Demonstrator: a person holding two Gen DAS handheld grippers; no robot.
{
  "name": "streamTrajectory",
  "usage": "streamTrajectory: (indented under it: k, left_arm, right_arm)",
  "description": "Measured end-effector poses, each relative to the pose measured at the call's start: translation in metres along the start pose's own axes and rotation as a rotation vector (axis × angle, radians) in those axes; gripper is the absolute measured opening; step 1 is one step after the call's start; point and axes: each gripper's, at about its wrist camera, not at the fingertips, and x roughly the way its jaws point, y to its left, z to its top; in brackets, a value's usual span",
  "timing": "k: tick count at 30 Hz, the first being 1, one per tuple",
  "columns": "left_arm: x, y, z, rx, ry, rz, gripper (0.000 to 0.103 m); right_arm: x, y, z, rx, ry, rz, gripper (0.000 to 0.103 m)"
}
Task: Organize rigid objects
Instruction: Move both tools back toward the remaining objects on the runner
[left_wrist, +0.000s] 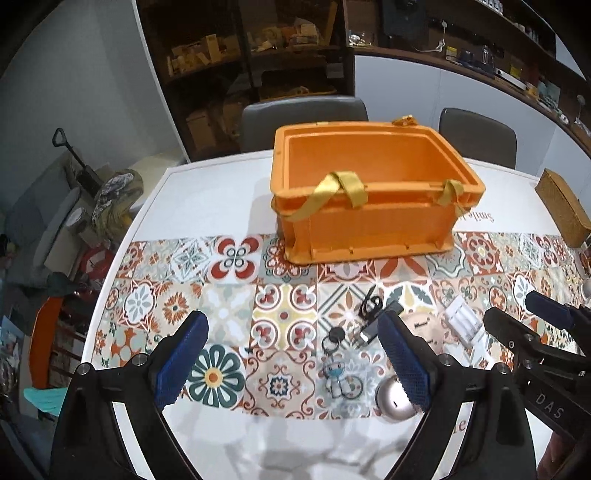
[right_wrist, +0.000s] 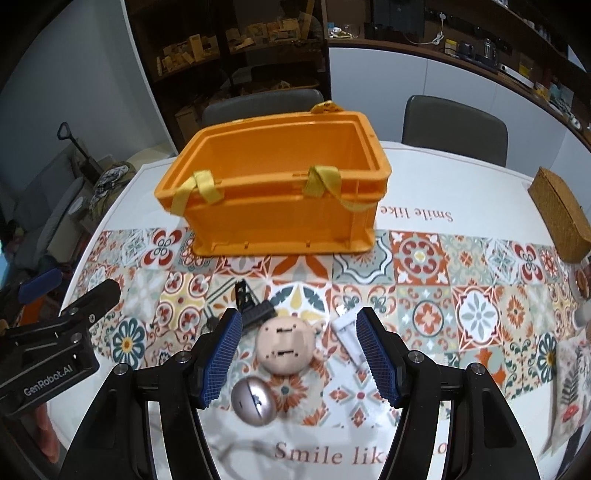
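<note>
The left gripper (left_wrist: 293, 354) hangs above the patterned tablecloth (left_wrist: 166, 306) with its jaws spread wide and nothing between them. Just inside its right-hand finger lie a key ring with a small doll charm (left_wrist: 338, 373) and a pair of black scissors (left_wrist: 370, 306), while a silver round object (left_wrist: 393, 400) sits half under that same fingertip. Beyond the right-hand finger, a white battery holder (left_wrist: 463, 325) rests near the other gripper's tip.

The right gripper (right_wrist: 299, 350) is likewise released, jaws apart and holding nothing. Between its fingers, closer to the left one, sits a beige round object (right_wrist: 284, 343) (flat slots on its face). The silver round object (right_wrist: 255, 402) lies just below it, touching or nearly touching the left finger's inner edge. A black clip-like piece (right_wrist: 258, 312) pokes out just ahead of the left fingertip, and the white battery holder (right_wrist: 347, 336) lies right against the inner side of the right finger.

Straight ahead of both sets of jaws, well apart from the small items, stands an open orange crate (right_wrist: 280, 218) with yellow straps (right_wrist: 201, 188) draped over its near rim. Far off to the right a woven box (right_wrist: 561, 218) sits at the table's edge.
</note>
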Motion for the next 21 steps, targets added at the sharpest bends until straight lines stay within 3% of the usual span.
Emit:
streamTrajectory:
  k: [21]
  left_arm:
    - [0.028, 0.005, -0.063, -0.041, 0.121, 0.006, 0.094]
  right_arm:
    - [0.031, 0.015, -0.059, -0.040, 0.076, 0.079, 0.065]
